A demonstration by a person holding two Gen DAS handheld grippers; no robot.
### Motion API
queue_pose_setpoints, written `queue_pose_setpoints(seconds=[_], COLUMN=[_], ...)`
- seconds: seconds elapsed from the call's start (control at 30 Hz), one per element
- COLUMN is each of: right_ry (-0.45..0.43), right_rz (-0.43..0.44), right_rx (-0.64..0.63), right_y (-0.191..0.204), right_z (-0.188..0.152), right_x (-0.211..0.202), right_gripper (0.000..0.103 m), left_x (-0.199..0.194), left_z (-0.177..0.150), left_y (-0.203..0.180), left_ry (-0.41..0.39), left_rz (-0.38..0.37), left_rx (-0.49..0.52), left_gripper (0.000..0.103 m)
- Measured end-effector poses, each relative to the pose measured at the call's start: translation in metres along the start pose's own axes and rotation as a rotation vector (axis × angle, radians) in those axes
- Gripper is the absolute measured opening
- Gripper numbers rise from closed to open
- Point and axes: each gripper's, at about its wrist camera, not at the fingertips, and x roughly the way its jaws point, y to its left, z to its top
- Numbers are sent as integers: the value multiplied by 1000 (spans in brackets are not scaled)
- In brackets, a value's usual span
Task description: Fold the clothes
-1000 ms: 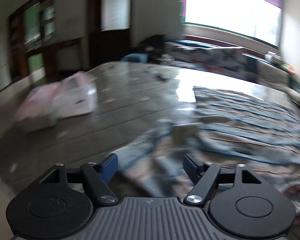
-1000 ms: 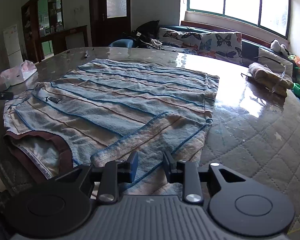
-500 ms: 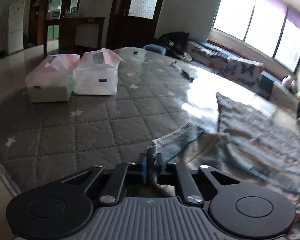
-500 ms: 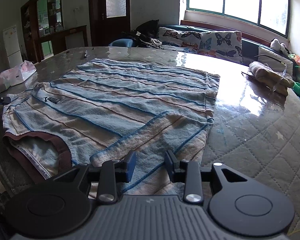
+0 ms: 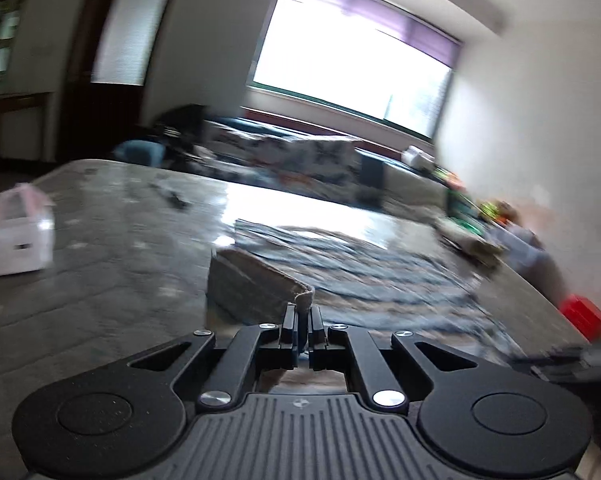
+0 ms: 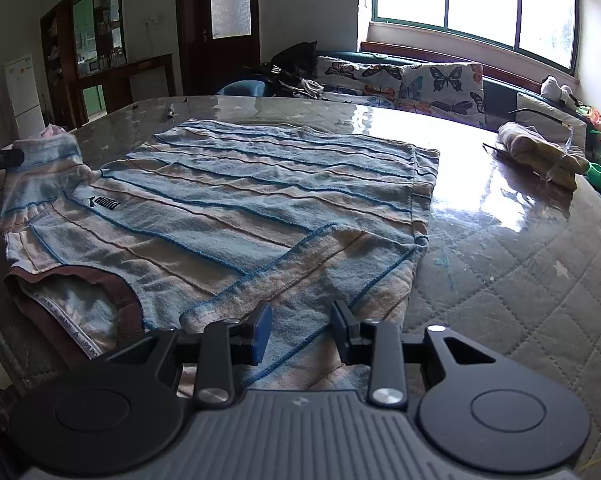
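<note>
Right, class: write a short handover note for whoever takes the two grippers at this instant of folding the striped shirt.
Left gripper: shut on the sleeve edge of the blue-and-beige striped knit shirt, lifted off the grey quilted table.
Right gripper: open, over the other sleeve at the near edge, gripping nothing.
Shirt: spread flat, brown collar at the table's near left edge.
Done: one sleeve gripped.
Left: every fold.

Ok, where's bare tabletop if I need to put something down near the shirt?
The widest free patch is the quilted table right of the striped shirt, in front of the bundled cloth. A glossy strip stays bare between the shirt's far edge and the butterfly cushions. The left is crowded: the lifted sleeve and white tissue packs.
</note>
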Motion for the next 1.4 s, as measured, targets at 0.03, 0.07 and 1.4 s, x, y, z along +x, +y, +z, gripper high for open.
queue_pose_setpoints(seconds=[0.03, 0.07, 1.4], right_ry=[0, 0, 10], right_rz=[0, 1, 28], right_rx=[0, 0, -39], right_y=[0, 0, 14], right_z=[0, 0, 20], right_x=[0, 0, 4], right_gripper=[33, 33, 35], left_x=[2, 5, 94], left_z=[-1, -3, 1], left_y=[-5, -9, 23], left_ry=[16, 35, 215], left_rz=[-29, -48, 31], left_rx=[20, 34, 149], left_gripper=[5, 5, 18])
